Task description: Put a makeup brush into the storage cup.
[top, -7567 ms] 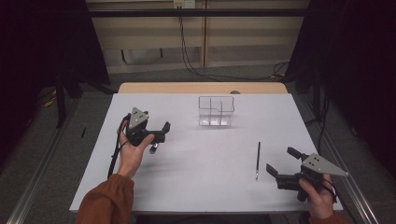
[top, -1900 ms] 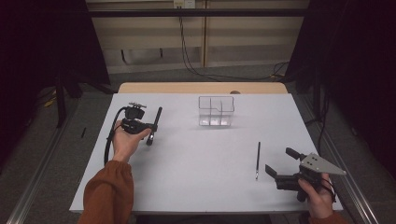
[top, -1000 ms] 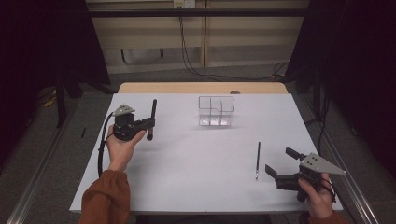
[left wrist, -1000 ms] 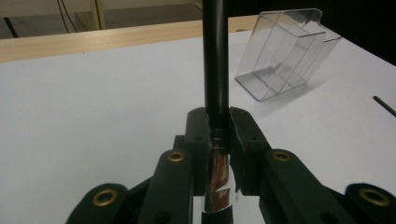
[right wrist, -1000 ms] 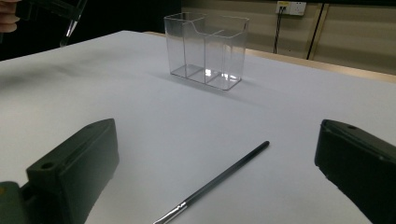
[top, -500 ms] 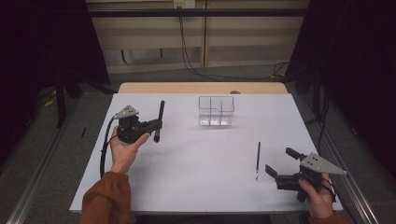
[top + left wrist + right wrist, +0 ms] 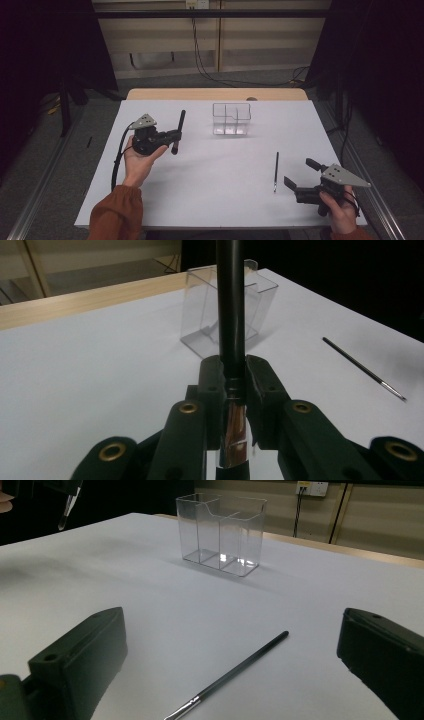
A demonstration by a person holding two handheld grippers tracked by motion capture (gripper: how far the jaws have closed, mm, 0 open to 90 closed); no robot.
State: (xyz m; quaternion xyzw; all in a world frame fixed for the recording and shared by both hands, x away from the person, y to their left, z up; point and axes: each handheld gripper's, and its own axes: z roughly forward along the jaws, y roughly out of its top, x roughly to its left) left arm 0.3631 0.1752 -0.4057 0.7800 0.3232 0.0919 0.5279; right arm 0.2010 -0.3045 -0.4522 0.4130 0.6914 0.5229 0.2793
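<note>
Left of frame in the high view: the left hand-held gripper point(image 7: 172, 137) is clamped on a thick black brush point(image 7: 178, 131) by its metal ferrule, handle pointing up-frame, above the bench point(image 7: 210, 200). Centre, upper: the clear divided holder point(image 7: 231, 119) stands upright, apart from the brush. Right, lower: a thin brush point(image 7: 275, 171) lies flat; the right hand-held gripper point(image 7: 298, 176) rests beside it, jaws apart and empty. Risk: the low, narrow grip may let the brush pivot; a tilted entry could tip the light holder.

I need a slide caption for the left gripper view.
Left claw holds a black brush before a clear box.
</note>
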